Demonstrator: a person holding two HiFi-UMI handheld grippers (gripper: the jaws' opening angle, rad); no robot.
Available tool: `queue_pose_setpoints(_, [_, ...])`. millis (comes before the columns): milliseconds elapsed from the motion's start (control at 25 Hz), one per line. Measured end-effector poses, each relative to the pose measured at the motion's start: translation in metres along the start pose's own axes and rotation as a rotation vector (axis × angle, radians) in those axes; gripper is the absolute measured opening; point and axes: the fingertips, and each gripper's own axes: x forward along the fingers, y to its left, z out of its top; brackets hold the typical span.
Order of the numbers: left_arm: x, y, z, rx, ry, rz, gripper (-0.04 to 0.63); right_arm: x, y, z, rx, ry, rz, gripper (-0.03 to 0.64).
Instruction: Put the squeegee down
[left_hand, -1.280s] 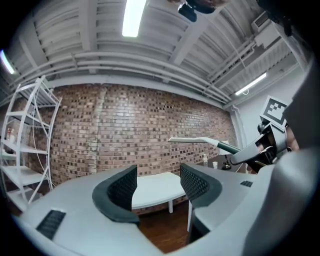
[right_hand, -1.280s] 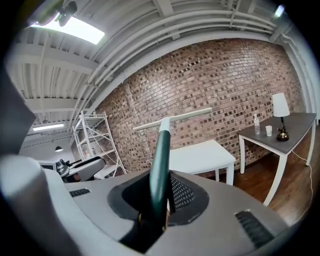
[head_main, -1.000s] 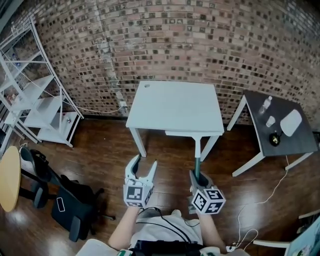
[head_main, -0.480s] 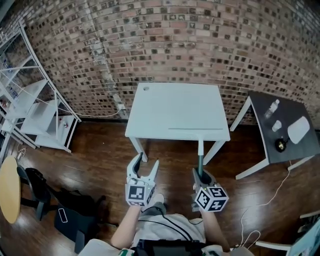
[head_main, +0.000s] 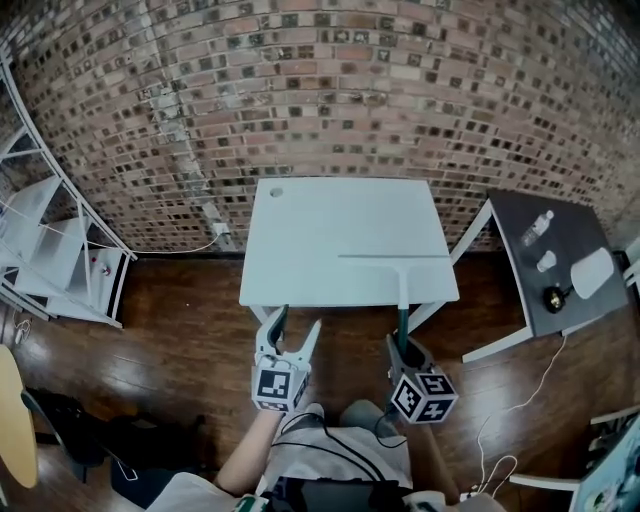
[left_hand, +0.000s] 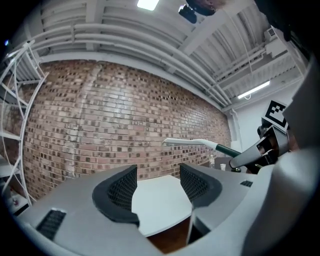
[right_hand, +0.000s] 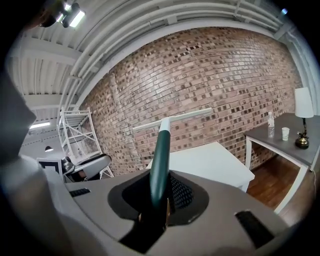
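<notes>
Over the near edge of the white table (head_main: 330, 225) the squeegee (head_main: 401, 285) now hangs, clamped tight in the right gripper (head_main: 401, 345) (left gripper (head_main: 297, 322) gapes empty); both have advanced, so set-down seems imminent.

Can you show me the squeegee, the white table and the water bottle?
squeegee (right_hand: 161, 155): right gripper view, on its green handle.
white table (head_main: 340, 220): head view, on its bare top.
water bottle (right_hand: 270, 127): right gripper view, on its body.

Loft workroom: brick wall (head_main: 330, 90); white table (head_main: 345, 235)
</notes>
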Motion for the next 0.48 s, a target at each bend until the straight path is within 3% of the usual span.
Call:
queue_pose_setpoints(200, [0.051, 0.01, -0.008, 0.049, 0.022, -0.03, 0.265, 0.04, -0.031, 0.027, 0.013, -0.008, -0.021, 0.091])
queue_pose_setpoints(480, [0.129, 0.028, -0.02, 0.072, 0.055, 0.069, 0.265, 0.107, -0.088, 0.053, 0.022, 0.029, 0.046, 0.091])
